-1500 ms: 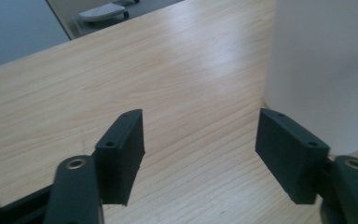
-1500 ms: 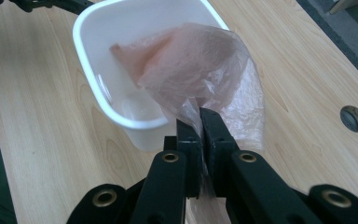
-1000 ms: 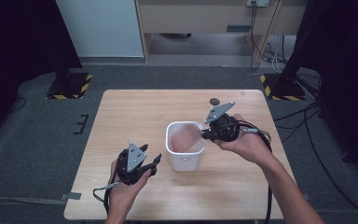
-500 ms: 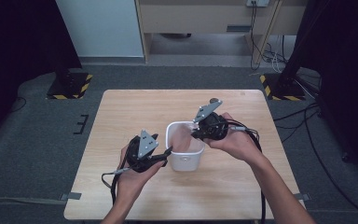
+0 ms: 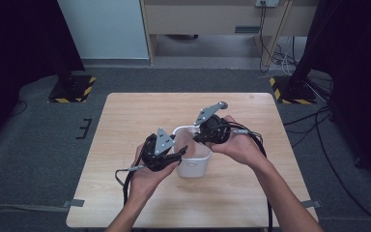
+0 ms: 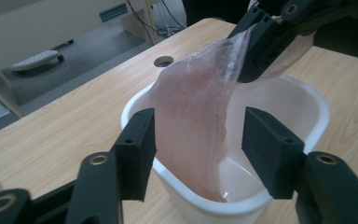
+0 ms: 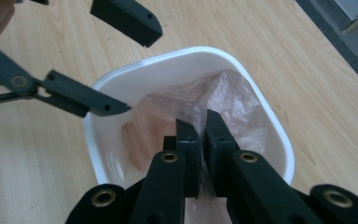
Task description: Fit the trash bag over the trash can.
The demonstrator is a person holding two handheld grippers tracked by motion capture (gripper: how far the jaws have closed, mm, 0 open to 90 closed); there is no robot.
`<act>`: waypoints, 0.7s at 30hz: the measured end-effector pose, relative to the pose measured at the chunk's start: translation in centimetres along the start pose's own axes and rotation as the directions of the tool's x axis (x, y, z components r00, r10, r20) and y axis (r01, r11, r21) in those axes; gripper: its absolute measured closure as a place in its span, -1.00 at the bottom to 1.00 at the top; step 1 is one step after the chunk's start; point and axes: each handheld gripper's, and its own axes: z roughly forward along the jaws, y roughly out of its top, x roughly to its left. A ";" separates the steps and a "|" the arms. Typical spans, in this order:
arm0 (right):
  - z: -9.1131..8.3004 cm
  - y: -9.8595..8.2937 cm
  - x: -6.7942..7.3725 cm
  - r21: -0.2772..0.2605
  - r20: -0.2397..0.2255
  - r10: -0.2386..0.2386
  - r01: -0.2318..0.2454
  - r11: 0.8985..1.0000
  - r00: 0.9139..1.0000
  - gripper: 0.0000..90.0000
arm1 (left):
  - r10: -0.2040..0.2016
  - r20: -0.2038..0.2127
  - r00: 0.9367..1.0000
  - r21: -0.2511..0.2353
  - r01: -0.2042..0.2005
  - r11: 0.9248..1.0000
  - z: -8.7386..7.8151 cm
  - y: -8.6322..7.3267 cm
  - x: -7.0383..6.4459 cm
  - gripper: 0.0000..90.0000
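Pinkish plastic bag (image 6: pixel 200 121), thin and see-through, draped into the white tub (image 6: pixel 303 100) on the tabletop (image 5: pixel 140 113). Pinched at its upper edge by the right tongs (image 7: pixel 201 135), jaws closed tight on the film above the tub. Left tongs (image 6: pixel 198 140) spread wide, one jaw either side of the hanging bag, seemingly not touching it.

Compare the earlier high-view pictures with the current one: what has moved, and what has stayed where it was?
The left hand-held gripper has moved up from the table's near edge to the white bin, jaws open around the pink plastic bag. The right hand-held gripper stays shut on the bag's edge. The bin has stayed mid-table.
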 end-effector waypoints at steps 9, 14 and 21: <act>0.0 0.5 0.4 0.002 -0.002 -0.014 0.014 1.000 1.000 0.93 | 0.033 -0.003 0.999 -0.003 -0.033 0.999 0.8 0.6 -0.2 0.32; 0.0 0.8 0.6 -0.001 -0.002 -0.021 0.021 1.000 1.000 0.94 | 0.031 0.005 1.000 -0.010 -0.031 0.999 1.2 0.7 -0.3 0.43; 0.2 0.9 0.7 0.006 0.004 -0.030 0.030 1.000 1.000 0.93 | 0.007 0.052 0.999 -0.013 -0.007 1.000 1.2 0.8 -0.3 0.74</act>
